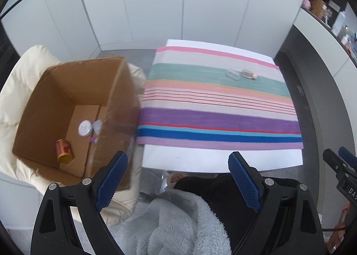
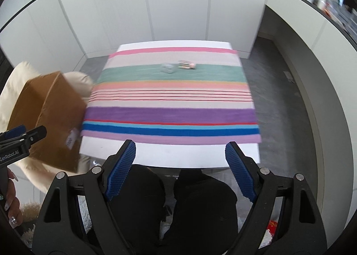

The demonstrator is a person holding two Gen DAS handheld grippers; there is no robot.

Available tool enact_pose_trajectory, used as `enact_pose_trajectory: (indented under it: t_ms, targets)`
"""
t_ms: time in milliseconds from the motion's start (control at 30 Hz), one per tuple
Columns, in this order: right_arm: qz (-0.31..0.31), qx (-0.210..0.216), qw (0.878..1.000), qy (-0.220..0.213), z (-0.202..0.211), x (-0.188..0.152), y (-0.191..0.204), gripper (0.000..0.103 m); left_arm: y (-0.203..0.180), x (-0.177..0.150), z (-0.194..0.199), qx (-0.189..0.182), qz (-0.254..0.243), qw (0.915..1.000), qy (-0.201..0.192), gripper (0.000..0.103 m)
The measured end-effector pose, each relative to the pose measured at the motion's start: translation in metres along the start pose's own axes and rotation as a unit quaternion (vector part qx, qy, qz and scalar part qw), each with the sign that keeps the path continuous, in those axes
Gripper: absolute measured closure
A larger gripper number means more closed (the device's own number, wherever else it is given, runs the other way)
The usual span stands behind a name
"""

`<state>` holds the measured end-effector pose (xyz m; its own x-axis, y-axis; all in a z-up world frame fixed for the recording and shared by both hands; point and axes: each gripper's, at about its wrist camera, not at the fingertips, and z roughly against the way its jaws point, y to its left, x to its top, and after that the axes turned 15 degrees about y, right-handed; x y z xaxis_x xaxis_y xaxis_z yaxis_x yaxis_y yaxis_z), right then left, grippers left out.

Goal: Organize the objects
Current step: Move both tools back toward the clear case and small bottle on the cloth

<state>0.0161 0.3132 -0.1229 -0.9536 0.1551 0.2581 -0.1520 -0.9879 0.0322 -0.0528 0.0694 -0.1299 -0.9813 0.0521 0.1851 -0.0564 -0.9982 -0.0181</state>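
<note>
An open cardboard box (image 1: 73, 90) sits on a cream cushion left of the table; it also shows in the right wrist view (image 2: 46, 116). Inside lie a red can with a yellow lid (image 1: 64, 151), a white round lid (image 1: 85, 128) and a small clear item (image 1: 97, 126). On the striped cloth (image 1: 218, 107) far across the table lie a clear glass piece (image 1: 233, 74) and a small bottle (image 1: 249, 74), also in the right wrist view: glass (image 2: 167, 68), bottle (image 2: 187, 64). My left gripper (image 1: 177, 179) is open and empty, before the table's near edge. My right gripper (image 2: 179, 168) is open and empty.
The white table (image 2: 174, 154) stands against white wall panels. A cream cushion (image 1: 20, 99) holds the box. A grey fleece (image 1: 176, 226) and dark-clothed legs (image 2: 178, 206) lie below the grippers. A counter with bottles (image 1: 334, 23) runs along the right.
</note>
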Motion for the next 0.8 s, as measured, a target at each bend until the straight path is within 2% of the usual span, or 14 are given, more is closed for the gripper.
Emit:
enact_pose_trajectory:
  t_ms: [167, 367, 533, 800]
  targets:
    - [-0.022, -0.008, 1.000, 0.000, 0.000, 0.001, -0.029, 0.018, -0.022, 0.004, 0.000, 0.000, -0.018, 0.9998, -0.001, 0.011]
    - [-0.035, -0.010, 0.999, 0.000, -0.010, 0.011, -0.051, 0.018, -0.040, 0.023, -0.009, 0.006, -0.032, 0.9995, 0.003, 0.011]
    - [-0.034, -0.005, 0.999, 0.001, -0.030, 0.032, -0.060, 0.018, -0.058, 0.052, -0.023, 0.021, -0.047, 0.9986, 0.006, 0.011]
    - [-0.021, -0.013, 1.000, 0.011, -0.080, 0.091, -0.063, 0.018, -0.082, 0.118, -0.070, 0.006, -0.051, 0.9984, 0.026, 0.011]
